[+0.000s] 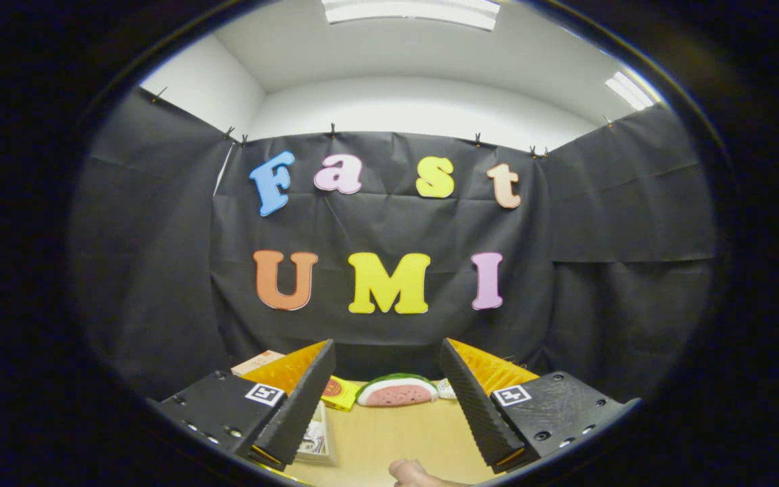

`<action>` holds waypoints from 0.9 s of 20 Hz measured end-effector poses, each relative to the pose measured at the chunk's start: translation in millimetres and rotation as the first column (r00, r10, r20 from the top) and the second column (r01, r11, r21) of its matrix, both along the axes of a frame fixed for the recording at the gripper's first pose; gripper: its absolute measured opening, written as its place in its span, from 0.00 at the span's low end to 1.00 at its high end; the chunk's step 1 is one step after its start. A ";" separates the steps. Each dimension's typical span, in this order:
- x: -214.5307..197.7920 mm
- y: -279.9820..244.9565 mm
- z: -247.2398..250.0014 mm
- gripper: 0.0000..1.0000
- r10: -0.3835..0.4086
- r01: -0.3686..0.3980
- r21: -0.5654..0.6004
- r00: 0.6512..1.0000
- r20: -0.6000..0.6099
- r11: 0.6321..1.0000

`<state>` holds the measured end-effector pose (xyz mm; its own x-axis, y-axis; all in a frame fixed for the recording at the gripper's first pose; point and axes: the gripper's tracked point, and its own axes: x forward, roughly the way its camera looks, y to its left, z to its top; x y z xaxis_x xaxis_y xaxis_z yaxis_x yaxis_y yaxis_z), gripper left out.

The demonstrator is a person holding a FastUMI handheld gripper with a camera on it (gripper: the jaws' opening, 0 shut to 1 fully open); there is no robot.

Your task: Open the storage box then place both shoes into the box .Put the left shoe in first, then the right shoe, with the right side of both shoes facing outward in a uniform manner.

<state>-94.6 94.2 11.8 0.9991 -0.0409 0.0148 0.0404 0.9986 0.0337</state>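
the gripper [387, 392] is held level over a wooden table [396, 439], its fingers spread wide apart with nothing between them. beyond the fingers, at the far edge of the table against the black cloth wall, lies a toy watermelon slice [396, 391]; a yellow packet [339, 393] sits just beside it, near the left finger, and a small white thing [445, 389] sits by the right finger. part of a person's hand [416, 473] shows low between the fingers. the storage box and the shoes are not where i can see them, so i cannot tell how they lie or how far the job is. to do well from here, i judge the gripper should tip downward and sweep slowly until the box comes into sight.
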 end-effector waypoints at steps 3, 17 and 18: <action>0.1 -12.8 2.2 0.96 -0.027 0.027 0.001 0.999 0.017 1.000; -2.0 -8.8 -6.1 0.96 0.027 -0.027 -0.014 1.000 0.005 1.000; -5.6 -7.1 -5.9 0.96 0.036 -0.036 -0.015 0.999 0.009 0.999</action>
